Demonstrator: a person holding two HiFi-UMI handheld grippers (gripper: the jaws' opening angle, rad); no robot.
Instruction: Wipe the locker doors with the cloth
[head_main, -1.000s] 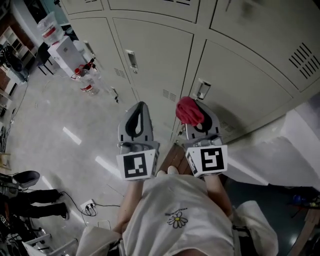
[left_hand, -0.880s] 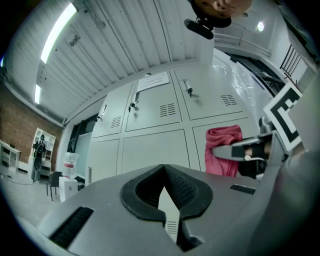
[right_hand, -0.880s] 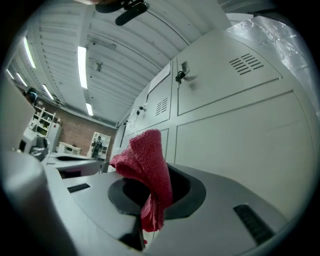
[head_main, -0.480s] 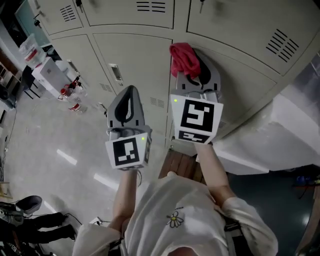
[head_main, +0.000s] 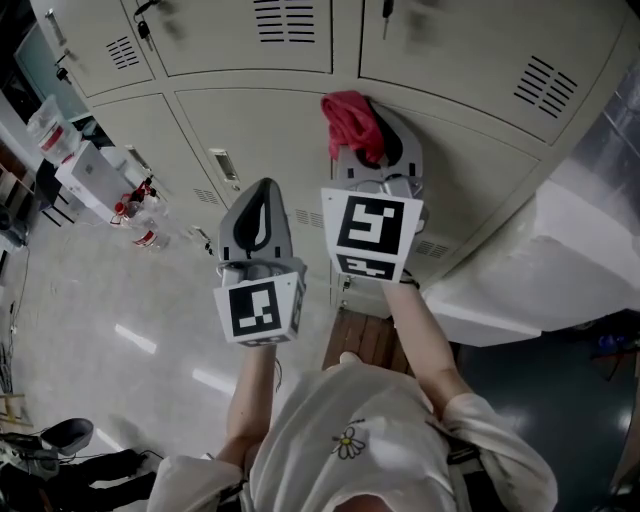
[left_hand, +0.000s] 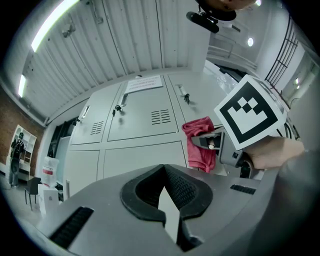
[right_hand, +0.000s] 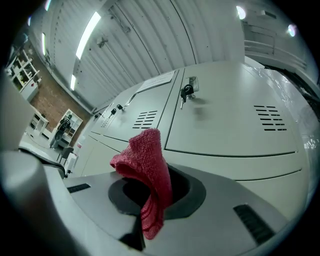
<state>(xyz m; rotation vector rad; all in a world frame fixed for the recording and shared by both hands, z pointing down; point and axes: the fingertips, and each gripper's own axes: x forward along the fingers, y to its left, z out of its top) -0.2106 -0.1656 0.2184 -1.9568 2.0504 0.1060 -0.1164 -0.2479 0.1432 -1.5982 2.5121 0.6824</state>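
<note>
Grey locker doors fill my view. My right gripper has its jaws clamped on the red cloth, bunched at the tip so that it meets the door first, I judge. My left gripper, jaws together and empty, hangs lower, out of the way.

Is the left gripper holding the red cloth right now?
No, the left gripper has its jaws together on nothing; the red cloth is clamped in the right gripper.

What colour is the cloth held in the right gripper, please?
The cloth is plain pinkish red, no pattern; the right gripper view shows it best.
</note>
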